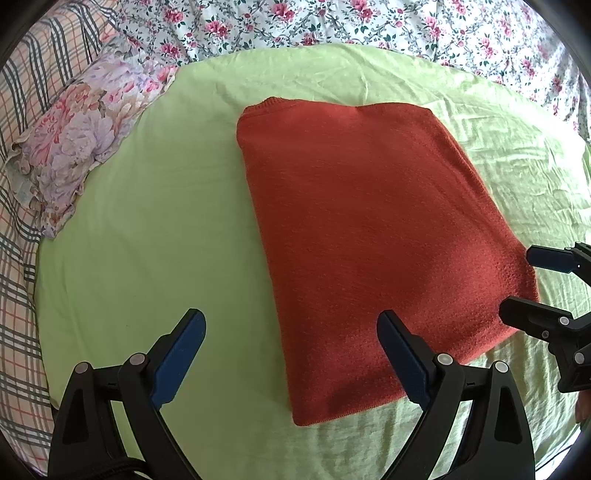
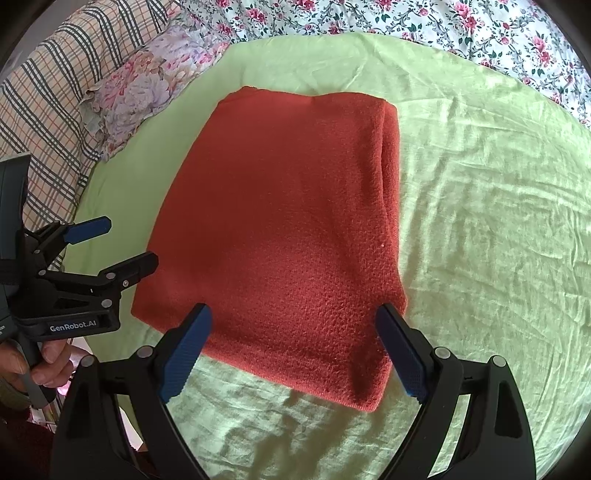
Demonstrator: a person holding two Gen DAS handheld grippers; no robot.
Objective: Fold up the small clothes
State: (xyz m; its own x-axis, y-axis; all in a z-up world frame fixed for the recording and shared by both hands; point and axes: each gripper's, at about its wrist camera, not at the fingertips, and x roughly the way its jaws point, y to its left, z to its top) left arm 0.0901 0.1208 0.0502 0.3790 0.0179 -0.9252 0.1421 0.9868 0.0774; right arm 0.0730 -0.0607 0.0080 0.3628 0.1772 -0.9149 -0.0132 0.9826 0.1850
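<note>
A red knitted garment point(image 1: 369, 236) lies folded into a flat rectangle on the light green sheet point(image 1: 147, 221); in the right wrist view the same garment point(image 2: 280, 229) fills the middle. My left gripper point(image 1: 291, 325) hovers open over the garment's near left edge, nothing between its blue pads. My right gripper point(image 2: 293, 317) is open too, above the garment's near right corner, its pads apart from the cloth. The right gripper point(image 1: 517, 284) shows at the right edge of the left wrist view. The left gripper point(image 2: 129, 243) appears at the left in the right wrist view, held by a hand point(image 2: 40, 365).
A floral pillow point(image 1: 77, 147) lies at the far left beside a plaid blanket point(image 1: 18, 258). A flowered white bedspread point(image 1: 369, 26) runs along the far side. The green sheet point(image 2: 480, 221) is wrinkled to the right of the garment.
</note>
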